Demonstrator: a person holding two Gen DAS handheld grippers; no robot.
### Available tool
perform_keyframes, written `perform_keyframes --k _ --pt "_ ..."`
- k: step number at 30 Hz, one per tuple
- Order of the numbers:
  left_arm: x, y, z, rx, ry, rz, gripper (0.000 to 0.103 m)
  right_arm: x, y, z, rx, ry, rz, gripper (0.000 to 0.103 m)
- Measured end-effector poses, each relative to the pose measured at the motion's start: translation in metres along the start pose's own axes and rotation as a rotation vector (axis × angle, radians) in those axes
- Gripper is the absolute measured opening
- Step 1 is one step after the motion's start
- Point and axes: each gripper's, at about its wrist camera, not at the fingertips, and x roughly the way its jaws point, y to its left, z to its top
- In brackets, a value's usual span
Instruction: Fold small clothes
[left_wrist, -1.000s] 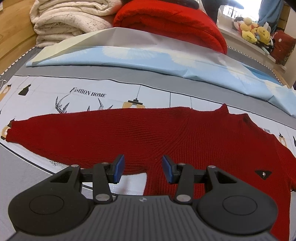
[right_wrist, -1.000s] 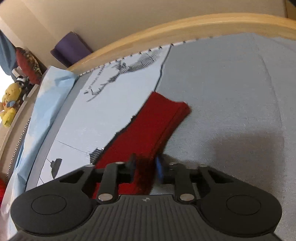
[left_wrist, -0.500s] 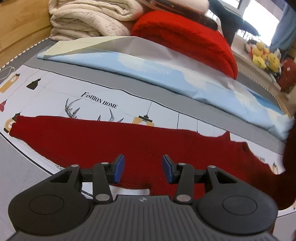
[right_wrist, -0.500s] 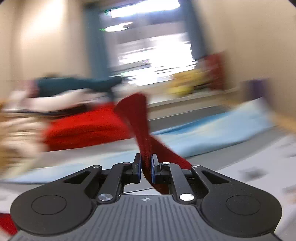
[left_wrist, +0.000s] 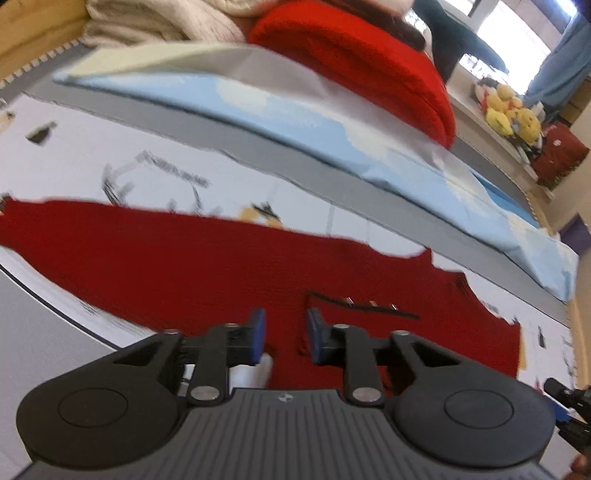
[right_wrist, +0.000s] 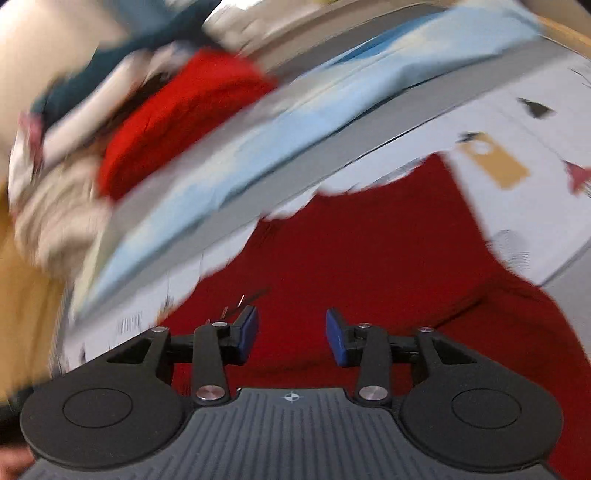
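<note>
A dark red knit sweater lies flat on the printed white bedsheet. One sleeve stretches to the left. The other sleeve is folded over the body, its dark-trimmed end near the middle. My left gripper is open and empty, low over the sweater's near edge. In the blurred right wrist view the sweater fills the middle. My right gripper is open and empty just above it.
A light blue quilt lies across the bed behind the sweater. A bright red blanket and cream blankets are stacked beyond it. Plush toys sit on a ledge at the far right. The right hand's gripper shows at the lower right.
My right gripper carried the right sleeve up and over onto the sweater's body, then let go and opened. My left gripper stayed open and shifted a little.
</note>
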Motion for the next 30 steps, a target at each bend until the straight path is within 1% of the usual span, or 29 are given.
perform_keyframes --k 1,2,3,4,6,9,11,12,13,14,15,16,17,18,19,20,21,23,24,27,28,30 --pt "0.004 -0.003 -0.003 0.003 0.012 -0.011 0.02 -0.003 -0.012 0.002 0.021 -0.025 -0.027 0.043" --pt "0.007 -0.007 -0.006 0.011 0.024 -0.02 0.019 -0.002 -0.024 0.003 0.041 -0.038 -0.08 0.044" --pt "0.011 -0.011 -0.009 0.023 0.034 -0.024 0.019 0.0 -0.037 0.005 0.068 -0.035 -0.142 0.044" --pt "0.014 -0.015 -0.012 0.035 0.041 -0.024 0.019 0.005 -0.048 0.009 0.104 -0.03 -0.179 0.044" --pt "0.018 -0.02 -0.016 0.054 0.046 -0.02 0.019 0.019 -0.06 0.02 0.145 -0.032 -0.183 0.044" --pt "0.024 -0.02 -0.019 0.06 0.052 0.0 0.019 0.045 -0.071 0.031 0.11 -0.006 -0.159 0.044" --pt "0.027 -0.019 -0.018 0.055 0.055 0.012 0.019 0.061 -0.088 0.033 0.132 0.026 -0.157 0.044" --pt "0.03 -0.019 -0.019 0.054 0.058 0.021 0.019 0.071 -0.101 0.033 0.16 0.056 -0.197 0.041" --pt "0.031 -0.019 -0.018 0.053 0.061 0.025 0.019 0.082 -0.113 0.031 0.186 0.088 -0.227 0.036" --pt "0.033 -0.02 -0.019 0.055 0.063 0.026 0.019 0.086 -0.122 0.03 0.221 0.103 -0.228 0.03" --pt "0.034 -0.021 -0.019 0.06 0.065 0.026 0.019 0.086 -0.126 0.031 0.251 0.102 -0.223 0.03" --pt "0.035 -0.023 -0.019 0.068 0.065 0.028 0.019 0.085 -0.123 0.033 0.249 0.103 -0.226 0.031" --pt "0.036 -0.025 -0.019 0.079 0.064 0.03 0.019 0.082 -0.116 0.035 0.221 0.101 -0.232 0.036" --pt "0.036 -0.027 -0.019 0.088 0.064 0.033 0.019 0.078 -0.108 0.037 0.184 0.082 -0.232 0.043" --pt "0.036 -0.028 -0.019 0.096 0.063 0.034 0.019 0.074 -0.101 0.039 0.147 0.05 -0.228 0.047" --pt "0.036 -0.029 -0.019 0.101 0.061 0.033 0.019 0.072 -0.098 0.04 0.127 0.032 -0.223 0.053" --pt "0.035 -0.029 -0.019 0.102 0.06 0.032 0.019 0.073 -0.098 0.04 0.118 0.037 -0.222 0.056" --pt "0.034 -0.028 -0.018 0.095 0.061 0.029 0.019 0.081 -0.107 0.036 0.139 0.084 -0.256 0.055" --pt "0.033 -0.028 -0.018 0.091 0.059 0.026 0.019 0.082 -0.112 0.033 0.151 0.09 -0.263 0.053" --pt "0.029 -0.025 -0.015 0.086 0.054 0.025 0.019 0.072 -0.099 0.037 0.14 0.059 -0.3 0.055" --pt "0.027 -0.024 -0.014 0.081 0.052 0.022 0.019 0.065 -0.089 0.038 0.117 0.034 -0.296 0.054" --pt "0.024 -0.022 -0.013 0.068 0.047 0.019 0.019 0.047 -0.069 0.042 0.051 -0.014 -0.262 0.054"
